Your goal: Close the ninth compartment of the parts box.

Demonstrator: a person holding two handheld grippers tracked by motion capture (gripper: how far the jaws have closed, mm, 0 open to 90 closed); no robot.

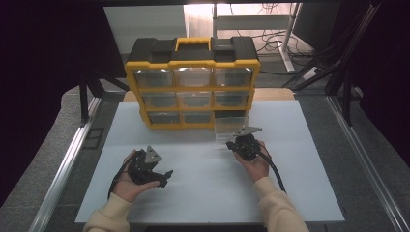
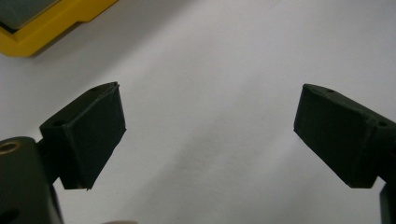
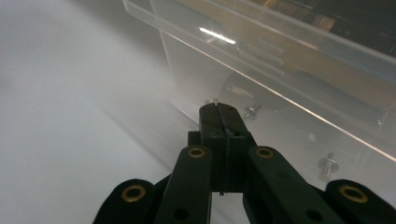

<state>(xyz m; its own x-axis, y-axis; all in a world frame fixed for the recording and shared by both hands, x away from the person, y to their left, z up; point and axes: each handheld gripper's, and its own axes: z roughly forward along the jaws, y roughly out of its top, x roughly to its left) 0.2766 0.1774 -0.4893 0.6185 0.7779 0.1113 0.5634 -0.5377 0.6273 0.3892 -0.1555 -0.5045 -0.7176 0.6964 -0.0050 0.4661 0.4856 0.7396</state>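
A yellow and black drawer organiser (image 1: 193, 82) with clear drawers stands at the back of the white table top (image 1: 203, 193). Its bottom right clear drawer (image 1: 231, 126) is pulled out towards me. My right gripper (image 1: 232, 144) is shut just in front of that drawer. In the right gripper view the gripper (image 3: 220, 110) has its tips against the lower front of the drawer (image 3: 280, 70), and nothing shows between the jaws. Small screws (image 3: 327, 163) lie inside the drawer. My left gripper (image 1: 166, 177) is open low over the table, and between its jaws (image 2: 210, 126) there is bare white surface.
A corner of the organiser's yellow frame (image 2: 46, 28) shows at the upper left of the left gripper view. Metal rails (image 1: 63, 164) run along both sides of the table. Desk legs and cables (image 1: 290, 43) stand behind the organiser.
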